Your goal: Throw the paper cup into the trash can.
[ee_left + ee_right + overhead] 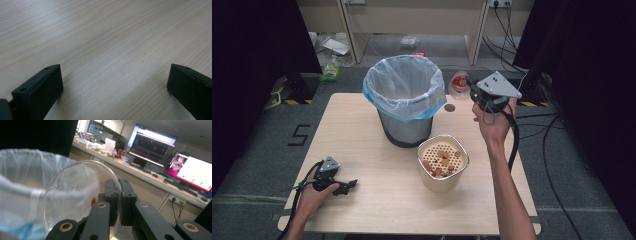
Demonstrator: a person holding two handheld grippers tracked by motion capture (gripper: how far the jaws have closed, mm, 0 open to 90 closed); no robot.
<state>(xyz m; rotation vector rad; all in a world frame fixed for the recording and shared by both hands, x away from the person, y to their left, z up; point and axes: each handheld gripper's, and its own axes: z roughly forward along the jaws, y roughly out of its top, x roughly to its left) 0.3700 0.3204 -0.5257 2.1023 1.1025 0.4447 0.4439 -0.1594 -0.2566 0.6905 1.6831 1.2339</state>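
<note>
My right gripper (473, 89) is raised beside the right rim of a grey bin (404, 127) lined with a pale plastic bag (404, 85). It is shut on the rim of a clear round plastic dish (75, 195) with small red smears, held on edge next to the bag (20, 182). In the high view the dish (458, 83) shows as a clear disc with red in it. My left gripper (346, 187) rests on the wooden table (362, 125) at the front left. Its jaws stand wide apart over bare wood (115, 50), with nothing between them.
A cream round container (443, 177) with a perforated insert holding several orange-brown bits stands in front of the bin. A dark round cable hole (449, 107) sits near the table's far edge. Cables trail on the floor to the right; monitors (152, 147) stand on a far desk.
</note>
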